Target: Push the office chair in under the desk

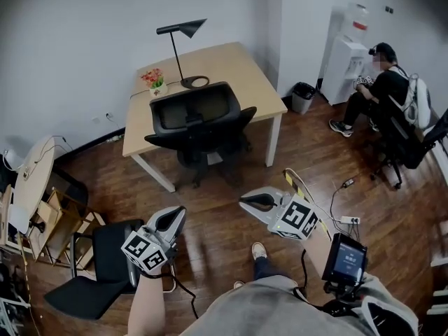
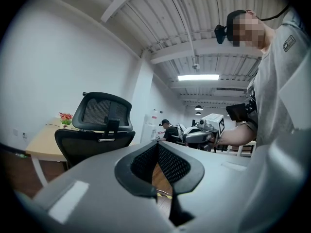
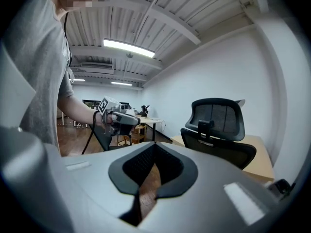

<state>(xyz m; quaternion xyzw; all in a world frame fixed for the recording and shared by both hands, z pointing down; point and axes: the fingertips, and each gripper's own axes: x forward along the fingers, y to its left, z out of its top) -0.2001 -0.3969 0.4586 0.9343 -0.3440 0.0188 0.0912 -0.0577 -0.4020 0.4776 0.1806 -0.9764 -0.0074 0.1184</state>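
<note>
Office chair (image 1: 199,121) upper centre, at the surface's (image 1: 238,65) front edge. Left gripper (image 1: 175,215), right gripper (image 1: 250,201) lower frame, well apart from it; fingers (image 2: 172,166) closed, empty.

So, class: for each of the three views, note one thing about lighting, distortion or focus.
Head view: the wide lens bows the walls; even light, soft shadow under the desk. Left gripper view: black round border, ceiling lamp blown out white. Right gripper view: same border; the chair is sharp, the strip light glares.
</note>
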